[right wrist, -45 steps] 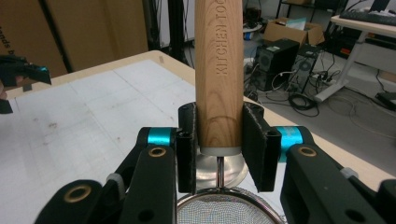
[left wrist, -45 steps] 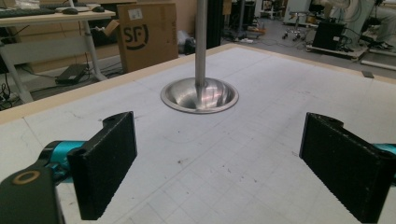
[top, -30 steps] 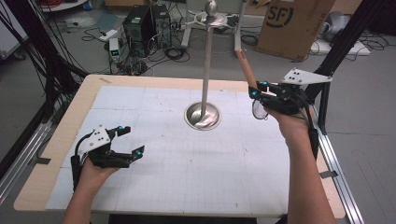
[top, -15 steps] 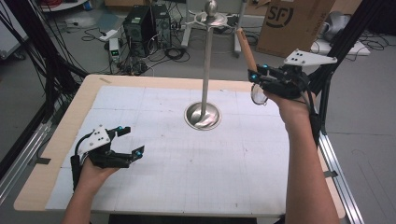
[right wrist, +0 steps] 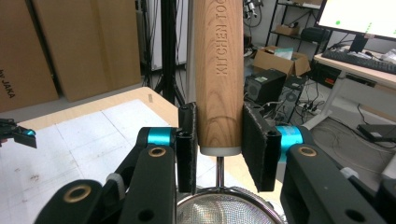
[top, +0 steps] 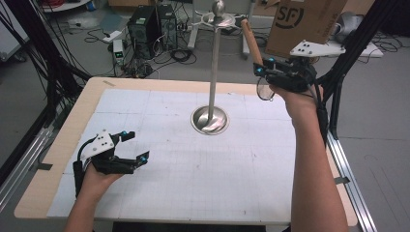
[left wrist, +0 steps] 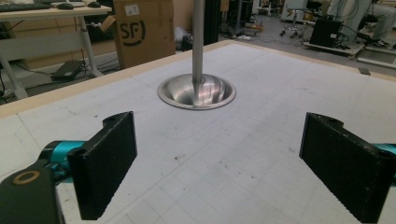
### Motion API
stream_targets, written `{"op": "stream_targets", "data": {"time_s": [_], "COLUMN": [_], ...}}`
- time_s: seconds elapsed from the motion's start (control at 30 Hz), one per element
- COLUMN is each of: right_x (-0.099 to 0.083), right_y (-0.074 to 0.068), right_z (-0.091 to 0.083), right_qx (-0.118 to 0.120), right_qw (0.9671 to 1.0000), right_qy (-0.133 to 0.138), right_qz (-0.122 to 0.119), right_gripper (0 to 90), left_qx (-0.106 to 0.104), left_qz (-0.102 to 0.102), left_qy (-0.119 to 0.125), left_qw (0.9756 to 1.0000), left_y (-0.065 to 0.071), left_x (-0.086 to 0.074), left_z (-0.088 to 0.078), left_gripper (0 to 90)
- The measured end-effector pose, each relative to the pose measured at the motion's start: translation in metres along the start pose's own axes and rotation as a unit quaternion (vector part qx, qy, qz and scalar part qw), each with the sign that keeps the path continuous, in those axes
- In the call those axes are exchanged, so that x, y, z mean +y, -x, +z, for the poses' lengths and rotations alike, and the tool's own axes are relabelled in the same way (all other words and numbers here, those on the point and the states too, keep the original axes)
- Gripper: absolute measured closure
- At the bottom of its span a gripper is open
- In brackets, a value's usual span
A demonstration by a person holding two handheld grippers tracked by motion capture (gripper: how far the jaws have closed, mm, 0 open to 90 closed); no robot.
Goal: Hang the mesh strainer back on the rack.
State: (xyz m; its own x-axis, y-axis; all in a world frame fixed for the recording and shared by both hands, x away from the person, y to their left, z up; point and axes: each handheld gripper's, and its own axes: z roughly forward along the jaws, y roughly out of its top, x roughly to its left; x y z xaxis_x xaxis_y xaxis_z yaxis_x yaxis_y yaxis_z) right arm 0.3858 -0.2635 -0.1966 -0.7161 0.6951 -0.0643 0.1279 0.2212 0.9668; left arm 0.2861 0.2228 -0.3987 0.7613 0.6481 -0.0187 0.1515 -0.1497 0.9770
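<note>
A strainer with a wooden handle [top: 251, 43] and a round mesh bowl [top: 264, 90] is held upright in the air at the table's far right. My right gripper [top: 261, 67] is shut on the handle's lower end. In the right gripper view the handle [right wrist: 218, 70] reads "KITCHEN TOO" between the pads [right wrist: 187, 144], with the mesh [right wrist: 224, 210] below. A metal stand [top: 212, 67] rises from a bowl-shaped base [top: 210, 120] at mid table, left of the strainer. My left gripper [top: 137, 145] rests open at the front left, facing the base [left wrist: 196, 91]; nothing lies between its pads [left wrist: 109, 158].
The white gridded mat [top: 193, 183] covers the wooden table [top: 48, 174]. The stand's top carries a ring and knob [top: 218, 14]. A cardboard box [top: 304, 19], a computer tower [top: 145, 24] and cables stand on the floor behind. Dark frame posts [top: 338, 92] run along the right side.
My right gripper has lifted the strainer higher and farther back, with the handle nearer the stand's top. The left gripper has stayed in place.
</note>
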Motion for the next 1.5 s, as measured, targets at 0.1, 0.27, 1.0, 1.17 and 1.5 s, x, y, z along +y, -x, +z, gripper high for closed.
{"op": "stream_targets", "data": {"time_s": [0.1, 0.27, 1.0, 1.17, 1.5], "right_x": [0.000, -0.002, -0.008, -0.010, -0.011], "right_y": [0.000, 0.001, -0.001, 0.001, 0.004], "right_z": [0.003, 0.008, 0.034, 0.042, 0.054], "right_qx": [0.004, 0.006, 0.013, 0.015, 0.018], "right_qw": [1.0000, 1.0000, 0.9996, 0.9996, 0.9993], "right_qy": [0.002, 0.001, -0.022, -0.022, -0.025], "right_qz": [0.000, 0.005, 0.011, 0.015, 0.021], "right_gripper": [68.0, 68.0, 67.8, 67.7, 67.6], "left_qx": [0.000, 0.001, 0.002, 0.001, 0.004], "left_qz": [-0.002, -0.002, -0.003, -0.003, -0.005], "left_qy": [0.002, 0.002, 0.000, 0.002, 0.000], "left_qw": [1.0000, 1.0000, 1.0000, 1.0000, 1.0000], "left_y": [0.000, -0.001, -0.002, -0.001, -0.002], "left_x": [0.000, 0.000, -0.001, -0.001, -0.001], "left_z": [0.000, -0.001, -0.001, -0.002, -0.002], "left_gripper": [11.7, 11.7, 11.7, 11.6, 11.6]}}
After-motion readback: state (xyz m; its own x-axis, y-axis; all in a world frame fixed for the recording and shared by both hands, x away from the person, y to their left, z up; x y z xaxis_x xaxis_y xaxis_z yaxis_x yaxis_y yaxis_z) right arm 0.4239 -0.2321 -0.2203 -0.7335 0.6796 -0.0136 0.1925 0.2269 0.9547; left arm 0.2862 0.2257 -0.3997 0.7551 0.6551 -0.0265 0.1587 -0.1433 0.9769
